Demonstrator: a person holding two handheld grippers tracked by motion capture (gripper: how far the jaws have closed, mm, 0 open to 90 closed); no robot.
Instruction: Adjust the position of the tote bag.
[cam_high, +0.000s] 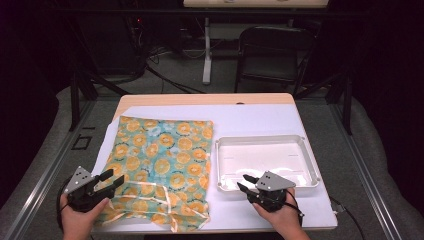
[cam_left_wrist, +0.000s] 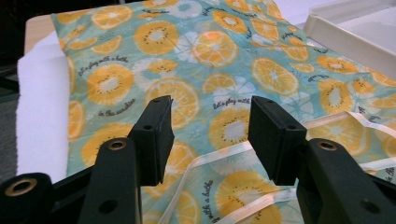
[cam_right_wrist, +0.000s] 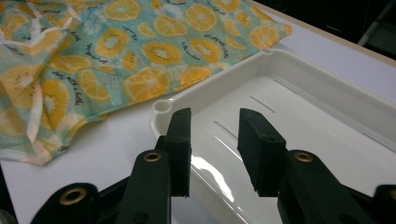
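Observation:
A teal cloth printed with orange slices (cam_high: 160, 165) lies spread on the white table cover, its near edge folded over and showing pale hems (cam_left_wrist: 219, 156). My left gripper (cam_high: 114, 179) hovers over the cloth's near left corner, jaws open, nothing between them (cam_left_wrist: 210, 128). A white plastic tray (cam_high: 310, 165) sits to the cloth's right and holds nothing. My right gripper (cam_high: 243, 181) stands open above the tray's near left corner (cam_right_wrist: 161, 106), with no object between its pads (cam_right_wrist: 212, 140). The cloth (cam_right_wrist: 116, 60) lies beyond that corner.
The white cover (cam_high: 250, 117) lies over a wooden table (cam_high: 200, 99). A black chair (cam_high: 272, 55) and a desk leg (cam_high: 206, 47) stand beyond the far edge. Metal rails (cam_high: 45, 170) run along both sides of the table.

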